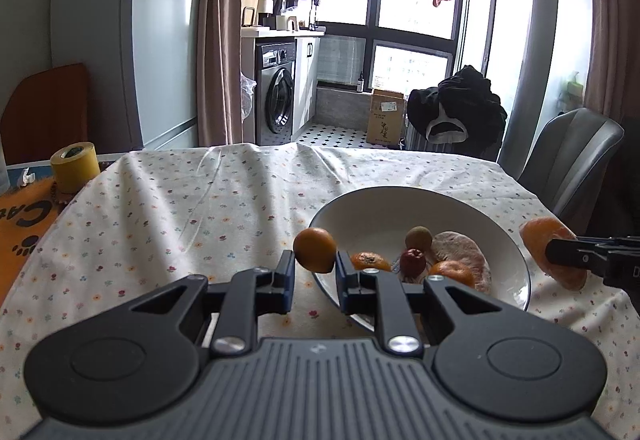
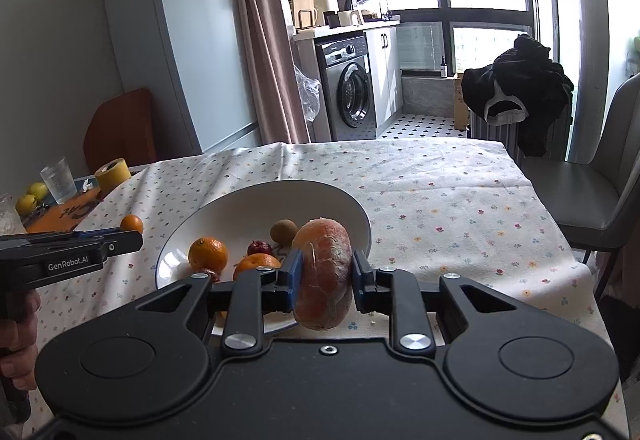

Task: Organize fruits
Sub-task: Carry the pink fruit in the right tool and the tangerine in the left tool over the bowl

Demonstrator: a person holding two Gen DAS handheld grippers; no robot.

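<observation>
Orange little fruit (image 1: 315,249) sits pinched in my left hand-held gripper (image 1: 315,272) beside the bowl (image 1: 400,199); right hand-held gripper (image 2: 326,276) clamps the big soft one (image 2: 325,272) mid-body, probably bruises easily.

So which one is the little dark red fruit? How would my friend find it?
Start at the big white bowl on the flowery tablecloth. In its middle, between the oranges in front and the brown kiwi behind, sits the little red fruit. It is the only dark red thing there, and smaller than the oranges.
</observation>
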